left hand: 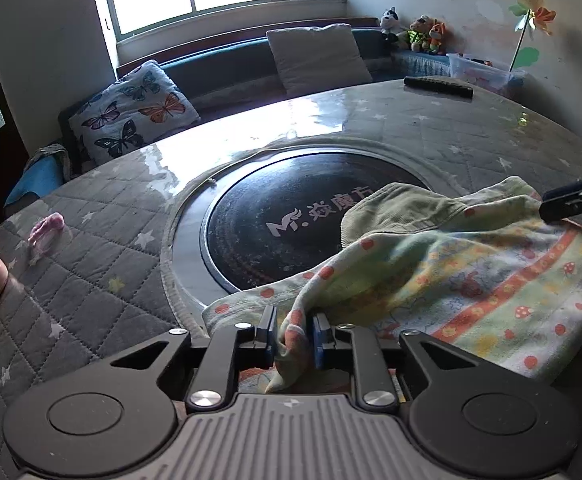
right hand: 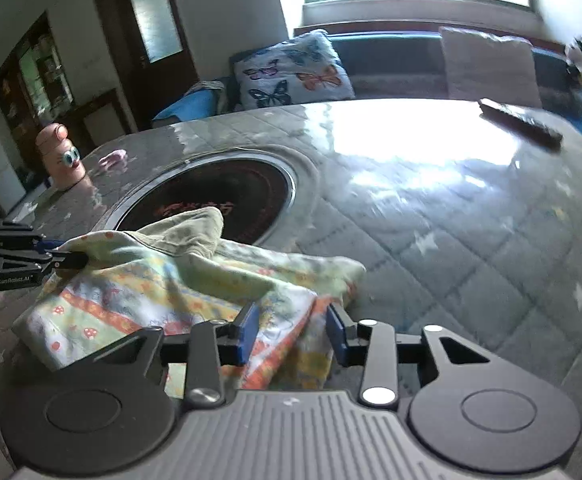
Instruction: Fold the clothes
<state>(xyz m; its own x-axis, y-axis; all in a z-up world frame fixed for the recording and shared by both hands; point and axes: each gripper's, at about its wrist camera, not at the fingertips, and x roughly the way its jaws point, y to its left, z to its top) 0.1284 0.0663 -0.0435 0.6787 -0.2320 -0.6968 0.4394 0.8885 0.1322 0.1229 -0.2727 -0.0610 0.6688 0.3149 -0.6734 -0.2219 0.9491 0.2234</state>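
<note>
Mushroom-print garment (left hand: 471, 280) lies crumpled on the table (left hand: 103, 280), partly over the round dark hotplate (left hand: 291, 216) at its centre. Left hand-held gripper (left hand: 294, 336) pinches a fold of it; right hand-held gripper (right hand: 293, 330) stands narrowly parted around another bunched edge.

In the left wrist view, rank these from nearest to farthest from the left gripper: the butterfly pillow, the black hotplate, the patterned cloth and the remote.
1. Patterned cloth: pinched between the jaws of the left gripper.
2. Black hotplate: just ahead, sunk in the table's centre.
3. Butterfly pillow: beyond the table, far left.
4. Remote: far table edge, right. Pillow and remote are close to call.
</note>
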